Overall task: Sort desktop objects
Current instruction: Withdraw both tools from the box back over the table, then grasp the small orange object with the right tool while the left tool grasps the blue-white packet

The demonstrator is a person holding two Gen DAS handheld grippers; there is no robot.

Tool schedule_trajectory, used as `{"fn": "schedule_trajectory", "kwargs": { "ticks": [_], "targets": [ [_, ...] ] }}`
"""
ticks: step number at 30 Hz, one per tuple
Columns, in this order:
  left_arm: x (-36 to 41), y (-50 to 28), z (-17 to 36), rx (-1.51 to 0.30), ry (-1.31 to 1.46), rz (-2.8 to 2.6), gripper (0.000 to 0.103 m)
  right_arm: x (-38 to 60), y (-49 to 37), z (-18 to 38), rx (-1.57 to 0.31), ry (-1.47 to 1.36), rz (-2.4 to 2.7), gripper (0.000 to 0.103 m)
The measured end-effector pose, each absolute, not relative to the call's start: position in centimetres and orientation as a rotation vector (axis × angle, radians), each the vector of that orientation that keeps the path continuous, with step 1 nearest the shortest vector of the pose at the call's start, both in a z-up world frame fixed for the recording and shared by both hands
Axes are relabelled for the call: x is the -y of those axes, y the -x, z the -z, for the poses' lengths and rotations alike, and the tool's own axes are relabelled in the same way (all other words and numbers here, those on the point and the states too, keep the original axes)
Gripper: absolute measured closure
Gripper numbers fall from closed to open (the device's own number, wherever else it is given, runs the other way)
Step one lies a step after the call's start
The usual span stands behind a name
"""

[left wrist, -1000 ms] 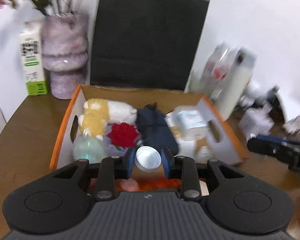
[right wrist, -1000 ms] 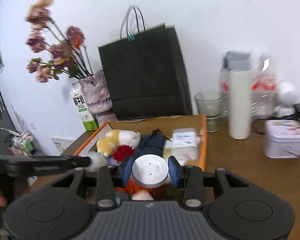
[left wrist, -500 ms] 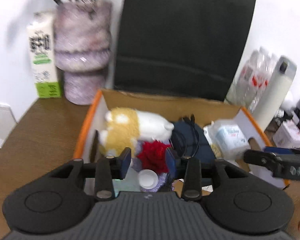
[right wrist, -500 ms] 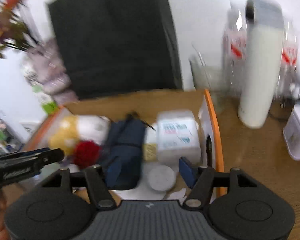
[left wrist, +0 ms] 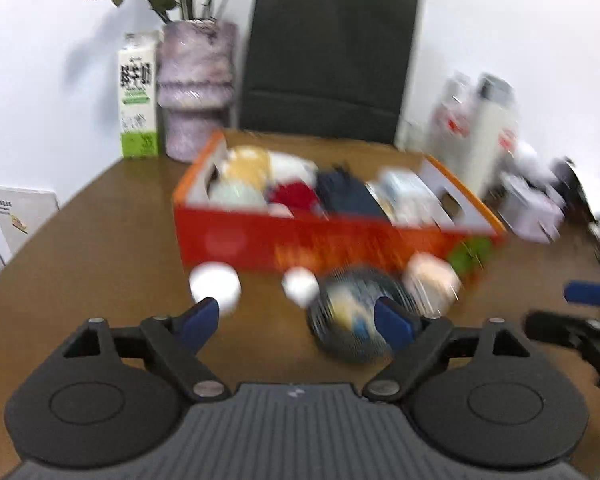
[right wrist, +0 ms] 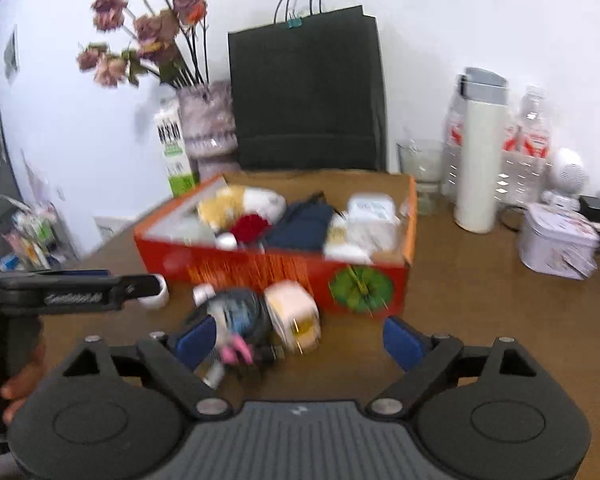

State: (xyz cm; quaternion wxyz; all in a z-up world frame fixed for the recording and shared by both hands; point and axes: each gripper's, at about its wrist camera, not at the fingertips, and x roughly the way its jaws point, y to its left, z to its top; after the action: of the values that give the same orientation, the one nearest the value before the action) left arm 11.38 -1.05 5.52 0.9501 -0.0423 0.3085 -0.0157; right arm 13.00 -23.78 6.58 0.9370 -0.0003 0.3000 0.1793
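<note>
An orange-red cardboard box holds a plush toy, a red item, a navy pouch and a white pack. On the table in front of it lie a white jar, a dark mesh bundle and a cream cube. My left gripper hovers before these, jaws opening wide, pads pressing on nothing. My right gripper is also opening, empty, with the bundle just ahead of its left finger.
Behind the box stand a black paper bag, a vase of dried flowers and a milk carton. To the right are a white flask, water bottles, a glass and a tin.
Each gripper held a round white lid over the box, then let it drop inside. Both have since pulled back and lower in front of the box, jaws much wider.
</note>
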Motion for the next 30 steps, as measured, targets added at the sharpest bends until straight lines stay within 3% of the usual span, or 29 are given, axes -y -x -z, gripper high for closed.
{"fn": "schedule_trajectory", "kwargs": {
  "ticks": [3, 12, 30],
  "targets": [
    [1.4, -7.6, -4.5, -0.613, 0.119, 0.090, 0.005, 24.1, -10.6, -4.8, -0.650, 0.029, -0.309, 0.008],
    [2.1, 0.6, -2.0, -0.618, 0.066, 0.139, 0.000, 25.4, -4.0, -0.1, -0.704, -0.106, -0.246, 0.006],
    [2.9, 1.6, -0.3, -0.697, -0.021, 0.070, 0.000, 24.4, -0.9, 0.2, -0.670, -0.091, -0.239, 0.001]
  ]
}}
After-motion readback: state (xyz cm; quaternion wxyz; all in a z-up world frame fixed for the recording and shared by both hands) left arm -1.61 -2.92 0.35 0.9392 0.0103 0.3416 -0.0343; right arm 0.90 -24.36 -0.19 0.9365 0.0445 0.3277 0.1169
